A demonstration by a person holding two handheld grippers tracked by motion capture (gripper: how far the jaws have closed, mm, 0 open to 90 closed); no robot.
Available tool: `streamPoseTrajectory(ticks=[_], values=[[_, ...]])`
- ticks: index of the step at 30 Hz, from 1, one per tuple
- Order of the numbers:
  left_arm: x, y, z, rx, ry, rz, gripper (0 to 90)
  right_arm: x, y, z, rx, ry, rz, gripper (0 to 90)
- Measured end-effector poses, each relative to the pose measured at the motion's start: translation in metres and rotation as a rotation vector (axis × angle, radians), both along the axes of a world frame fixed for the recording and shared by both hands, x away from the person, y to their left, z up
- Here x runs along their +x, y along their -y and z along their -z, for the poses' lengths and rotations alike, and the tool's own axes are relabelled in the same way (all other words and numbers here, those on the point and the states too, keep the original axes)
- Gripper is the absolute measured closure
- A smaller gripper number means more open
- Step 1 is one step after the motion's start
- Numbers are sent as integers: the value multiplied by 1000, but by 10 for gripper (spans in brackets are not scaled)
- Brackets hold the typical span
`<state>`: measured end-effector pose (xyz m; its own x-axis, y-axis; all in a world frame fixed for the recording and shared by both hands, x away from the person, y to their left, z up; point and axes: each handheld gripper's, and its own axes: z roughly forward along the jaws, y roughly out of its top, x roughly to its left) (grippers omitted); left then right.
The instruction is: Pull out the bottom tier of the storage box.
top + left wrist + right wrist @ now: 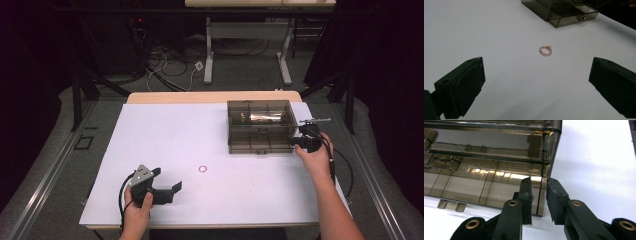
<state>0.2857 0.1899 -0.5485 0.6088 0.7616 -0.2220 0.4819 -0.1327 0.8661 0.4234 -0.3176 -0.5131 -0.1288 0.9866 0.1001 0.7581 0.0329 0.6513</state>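
Right gripper view: the right hand-held gripper (539, 195) has its two black jaws on either side of the side wall of a pulled-out drawer (486, 190), at its corner. The jaws are nearly together w/ the thin see-through wall between them. It looks like a pinch on that wall, but I can't tell for sure if both pads press on it. The drawer is see-through brown, w/ little dividers inside. It belongs to a smoky brown box (260, 125) that sits at the far right of the white counter (165, 130). In the high view the right hand-held gripper (302, 141) is at the box's near right corner, & the person's right hand (315, 157) is just behind it.

A small pink bead ring (203, 169) lies flat on the counter, near the middle, well apart from the box. In the left gripper view it (545, 50) has a few gold bits on it.

The left hand-held gripper (536, 85) is spread wide w/ nothing between its jaws. It points at the ring but isn't touching it. In the high view it (167, 185) sits near the front left of the counter.
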Motion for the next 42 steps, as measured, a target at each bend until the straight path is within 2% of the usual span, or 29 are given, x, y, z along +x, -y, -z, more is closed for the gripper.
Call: streamPoseTrajectory(ticks=[14, 25, 42], values=[[0, 0, 0, 2, 0, -1, 6, 5, 0, 12, -3, -30, 11, 773], [0, 0, 0, 3, -1, 0, 6, 8, -1, 20, 14, -64, 31, 792], [0, -1, 0, 3, -1, -1, 6, 11, -1, 25, 16, -70, 38, 833]])
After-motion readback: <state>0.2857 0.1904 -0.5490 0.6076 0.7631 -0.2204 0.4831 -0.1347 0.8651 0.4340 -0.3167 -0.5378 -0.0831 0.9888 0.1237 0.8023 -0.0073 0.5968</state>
